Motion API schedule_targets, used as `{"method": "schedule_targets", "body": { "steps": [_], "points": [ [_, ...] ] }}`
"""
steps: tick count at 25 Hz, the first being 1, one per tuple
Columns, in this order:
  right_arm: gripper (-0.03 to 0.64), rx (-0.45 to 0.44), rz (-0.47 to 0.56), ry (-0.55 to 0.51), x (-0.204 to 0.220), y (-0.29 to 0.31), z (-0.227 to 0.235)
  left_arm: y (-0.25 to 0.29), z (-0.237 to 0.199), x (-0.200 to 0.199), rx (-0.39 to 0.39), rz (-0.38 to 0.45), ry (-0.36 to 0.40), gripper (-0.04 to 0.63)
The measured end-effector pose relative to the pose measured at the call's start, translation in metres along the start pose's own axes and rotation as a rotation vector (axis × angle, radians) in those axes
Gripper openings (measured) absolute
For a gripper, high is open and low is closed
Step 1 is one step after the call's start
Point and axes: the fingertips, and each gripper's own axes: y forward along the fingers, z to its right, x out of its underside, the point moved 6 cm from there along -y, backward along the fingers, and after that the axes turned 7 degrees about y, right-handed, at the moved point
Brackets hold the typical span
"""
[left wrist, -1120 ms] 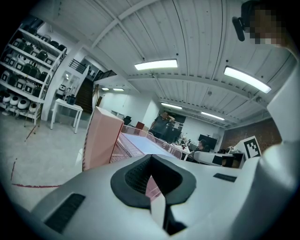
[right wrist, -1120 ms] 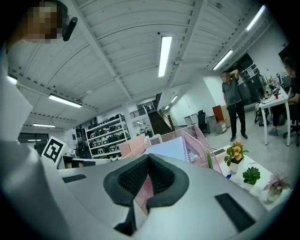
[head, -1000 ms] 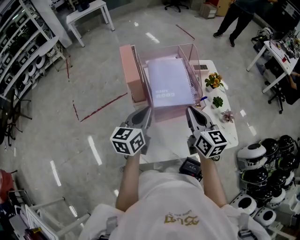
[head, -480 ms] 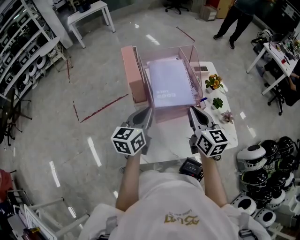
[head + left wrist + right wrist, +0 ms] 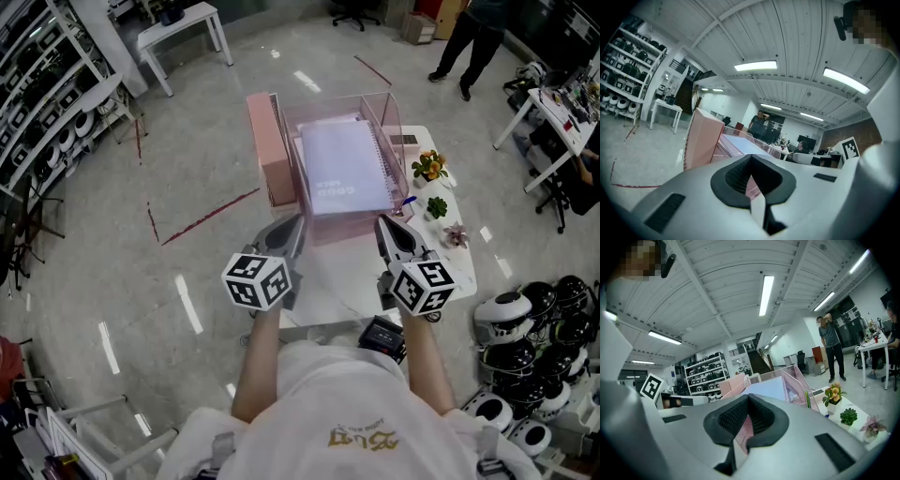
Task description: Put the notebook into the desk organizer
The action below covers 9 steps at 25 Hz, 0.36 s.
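A lavender spiral notebook lies inside the pink mesh desk organizer on the white table. It leans against the organizer's back and touches neither gripper. My left gripper hovers shut and empty just short of the organizer's near left corner. My right gripper is shut and empty at the near right corner. In the left gripper view the organizer and the notebook show beyond the closed jaws. The right gripper view shows the notebook in the organizer ahead.
Three small potted plants stand in a row along the table's right side. A black device sits at the table's near edge. Helmets are piled on the floor at right. A person stands far behind, and shelving lines the left wall.
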Motion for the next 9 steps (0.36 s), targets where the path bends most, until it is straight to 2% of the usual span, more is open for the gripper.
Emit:
{"method": "schedule_targets", "body": {
  "steps": [9],
  "points": [
    [0.010,0.000,-0.002,0.028,0.0035,-0.0012,-0.0022,-0.0018,-0.0006,0.0008,0.004,-0.004,-0.007,0.018]
  ]
}}
